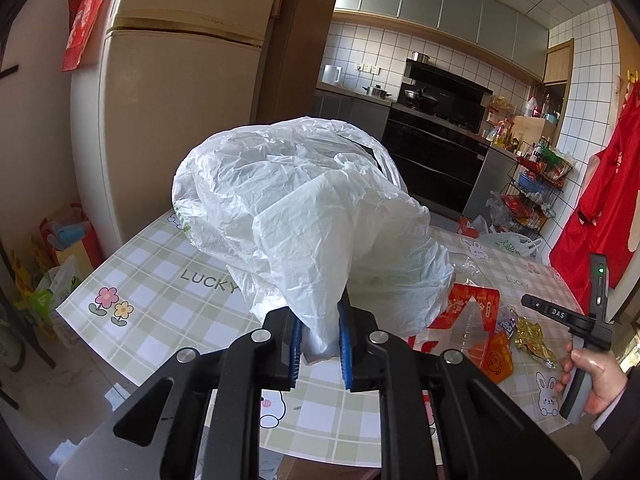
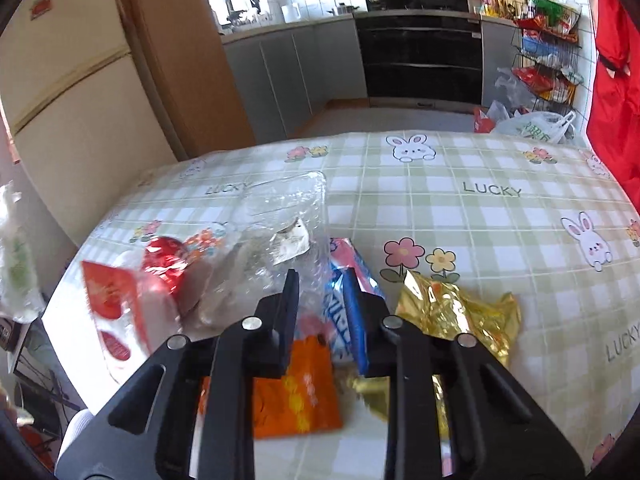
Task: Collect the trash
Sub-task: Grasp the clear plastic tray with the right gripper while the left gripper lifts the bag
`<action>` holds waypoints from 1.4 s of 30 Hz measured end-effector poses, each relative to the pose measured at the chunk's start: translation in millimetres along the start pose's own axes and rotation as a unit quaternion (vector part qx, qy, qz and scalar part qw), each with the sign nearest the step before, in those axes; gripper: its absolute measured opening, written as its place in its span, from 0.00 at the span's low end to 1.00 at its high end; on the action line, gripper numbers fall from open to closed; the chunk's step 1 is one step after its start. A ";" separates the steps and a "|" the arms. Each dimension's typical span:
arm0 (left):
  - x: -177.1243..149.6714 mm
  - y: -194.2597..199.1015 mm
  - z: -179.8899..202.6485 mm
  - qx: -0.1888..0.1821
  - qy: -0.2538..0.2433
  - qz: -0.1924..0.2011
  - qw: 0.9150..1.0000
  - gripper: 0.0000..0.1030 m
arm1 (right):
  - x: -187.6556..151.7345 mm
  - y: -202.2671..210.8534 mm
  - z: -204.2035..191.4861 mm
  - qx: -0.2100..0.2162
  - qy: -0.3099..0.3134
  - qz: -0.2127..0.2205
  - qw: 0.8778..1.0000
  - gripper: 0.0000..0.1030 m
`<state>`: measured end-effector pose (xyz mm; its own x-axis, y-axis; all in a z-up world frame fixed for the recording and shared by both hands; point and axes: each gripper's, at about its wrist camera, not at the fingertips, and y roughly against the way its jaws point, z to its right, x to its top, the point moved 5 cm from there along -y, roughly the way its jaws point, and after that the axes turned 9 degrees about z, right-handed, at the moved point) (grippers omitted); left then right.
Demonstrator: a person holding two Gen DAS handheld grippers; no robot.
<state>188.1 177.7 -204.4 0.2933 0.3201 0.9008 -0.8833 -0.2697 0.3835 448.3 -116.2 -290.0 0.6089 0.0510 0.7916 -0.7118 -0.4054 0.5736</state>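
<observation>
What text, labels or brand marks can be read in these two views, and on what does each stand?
"LUCKY": printed repeatedly on the checked tablecloth.
"DAS": on the black body of the right gripper in the left wrist view.
Blue and white snack wrapper: large letters, partly hidden, not readable.
Red and orange packets: characters too blurred.
White shopping bag on the floor: green print, too small.

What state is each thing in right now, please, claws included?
Left claw: shut on white plastic bag, held raised above the table.
Right claw: jaws apart, nothing visibly clamped, blue-and-pink wrapper between them.
Gold foil wrapper: crumpled, lying on checked tablecloth.
Orange packet: lying flat.
</observation>
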 end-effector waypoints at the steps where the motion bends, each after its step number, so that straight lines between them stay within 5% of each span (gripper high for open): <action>1: -0.7 -1.1 -1.7 0.002 -0.001 -0.001 1.000 0.15 | 0.7 -7.7 1.3 0.000 -0.006 -0.005 1.000 0.25; 13: -13.2 -20.4 -8.5 0.003 0.005 -0.020 1.000 0.15 | -0.1 -62.7 -0.2 0.002 -0.026 -0.051 0.998 0.33; 16: -14.3 -21.5 -5.9 -0.004 0.004 -0.023 1.000 0.15 | -2.0 -62.1 -4.6 -0.004 -0.011 -0.054 0.998 0.17; 18: -15.4 -21.2 -5.6 -0.009 0.004 -0.024 1.000 0.15 | 0.9 -54.8 -4.7 -0.003 -0.015 -0.040 0.999 0.15; 32: -6.1 17.8 33.7 -0.082 -0.019 -0.008 0.996 0.15 | 29.6 62.5 -7.9 -0.022 0.007 0.092 0.995 0.09; 42: -17.5 67.0 79.6 -0.170 -0.061 -0.023 0.983 0.15 | 21.0 183.3 -3.2 -0.013 -0.007 0.169 0.985 0.09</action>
<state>152.9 81.7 -178.3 0.3594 0.2074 0.9098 -0.9331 0.0692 0.3528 329.5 -186.5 -167.5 0.3400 -0.0960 0.9355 -0.8832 -0.3742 0.2826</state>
